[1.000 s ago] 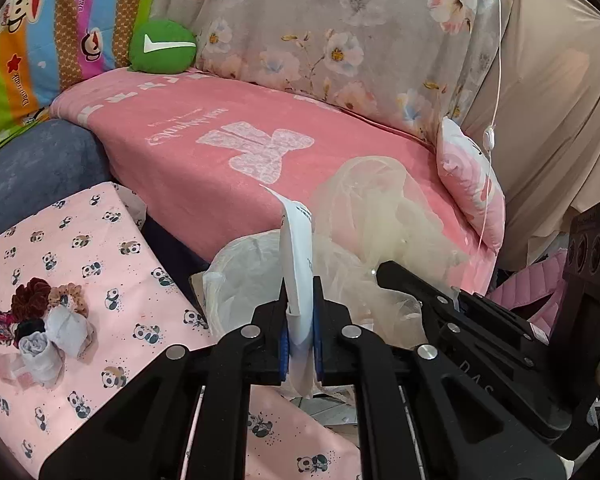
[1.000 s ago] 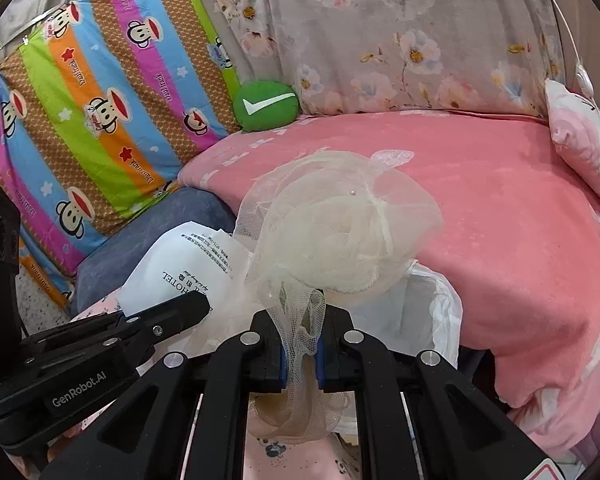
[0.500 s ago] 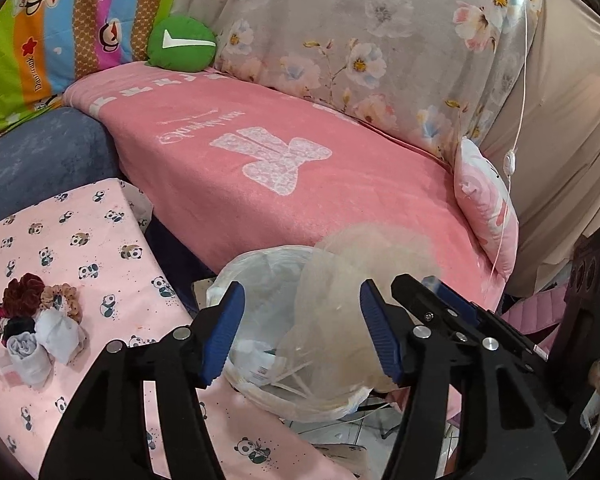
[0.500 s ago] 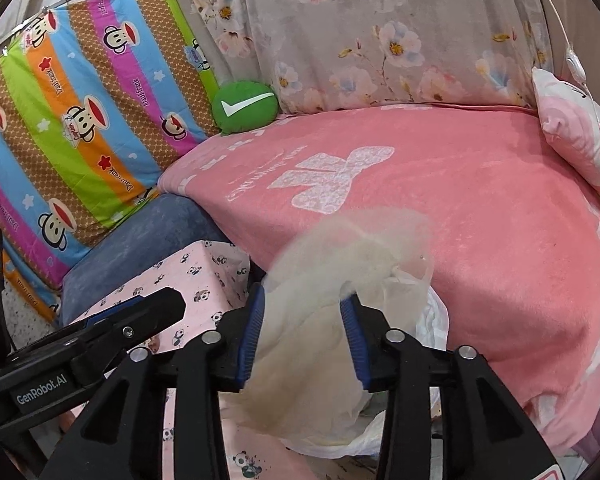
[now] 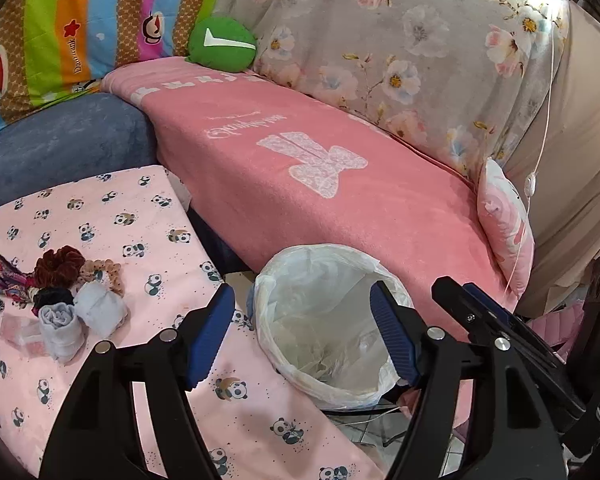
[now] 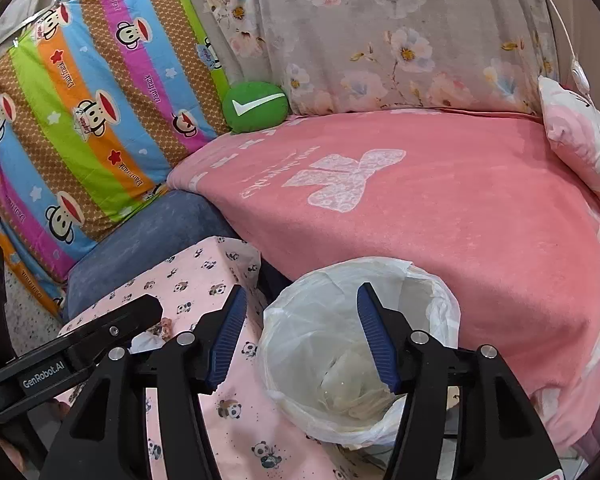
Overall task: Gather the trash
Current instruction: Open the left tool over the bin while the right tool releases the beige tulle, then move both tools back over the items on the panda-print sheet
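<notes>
Both sets of jaws stand spread wide and hold nothing. The left gripper [image 5: 302, 334] hangs over the bin [image 5: 328, 390], its blue pads framing the white liner's mouth; the right gripper [image 6: 300, 336] hovers over the same bin [image 6: 440, 300] from the other side.

Down inside, the right wrist view shows a crumpled, pale mesh-like wad [image 6: 352, 384] lying at the bottom of the liner. The left wrist view is murkier there, so I can only say there seems to be crinkled pale stuff at the bottom.

So the drop reads as done: trash in the bin, nothing pinched.

Out on the panda-print worktop [image 5: 148, 224], a cluster of scrunchies [image 5: 60, 264] and two rolled pale-blue socks [image 5: 80, 316] sit well to the left of the bin. Whether any of that counts as trash, I can't judge. A small pale scrap [image 6: 152, 338] peeks out beside the left gripper's body and could be next. Behind lies the pink-blanketed sofa [image 5: 340, 208].
</notes>
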Demonstrator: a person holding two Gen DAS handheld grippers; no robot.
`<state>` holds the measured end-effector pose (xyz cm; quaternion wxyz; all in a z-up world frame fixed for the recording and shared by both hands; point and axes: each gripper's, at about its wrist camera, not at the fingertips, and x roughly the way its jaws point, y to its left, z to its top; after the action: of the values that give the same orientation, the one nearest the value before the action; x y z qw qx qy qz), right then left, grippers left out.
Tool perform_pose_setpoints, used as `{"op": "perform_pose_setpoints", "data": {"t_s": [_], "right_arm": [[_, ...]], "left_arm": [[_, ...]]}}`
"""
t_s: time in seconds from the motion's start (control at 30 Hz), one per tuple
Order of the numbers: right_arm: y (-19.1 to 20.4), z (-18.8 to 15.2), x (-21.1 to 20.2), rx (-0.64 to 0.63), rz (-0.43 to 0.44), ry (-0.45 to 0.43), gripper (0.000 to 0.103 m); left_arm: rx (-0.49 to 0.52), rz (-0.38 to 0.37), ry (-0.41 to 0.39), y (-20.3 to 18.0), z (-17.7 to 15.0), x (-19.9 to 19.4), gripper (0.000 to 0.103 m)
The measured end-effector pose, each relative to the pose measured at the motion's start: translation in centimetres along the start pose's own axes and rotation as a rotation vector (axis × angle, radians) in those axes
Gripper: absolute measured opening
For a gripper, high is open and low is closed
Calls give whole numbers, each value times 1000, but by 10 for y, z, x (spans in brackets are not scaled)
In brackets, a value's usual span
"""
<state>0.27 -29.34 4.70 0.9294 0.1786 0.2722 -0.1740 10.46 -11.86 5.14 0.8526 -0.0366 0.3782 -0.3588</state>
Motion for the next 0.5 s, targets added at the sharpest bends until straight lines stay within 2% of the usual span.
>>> {"op": "perform_pose_setpoints", "data": {"t_s": [0.1,0.2,0.5], "right_arm": [[14,-4,-4,-21,13,4,59],[29,-9,-8,-40,32,9,60],[75,-27,-12,-103,89,41,63]], "left_arm": [[-12,20,-5,11,-5,-9,69],[-30,48,-9,24,-9,-19,75],[-130,114,-36,77,-23,-51,77]]}}
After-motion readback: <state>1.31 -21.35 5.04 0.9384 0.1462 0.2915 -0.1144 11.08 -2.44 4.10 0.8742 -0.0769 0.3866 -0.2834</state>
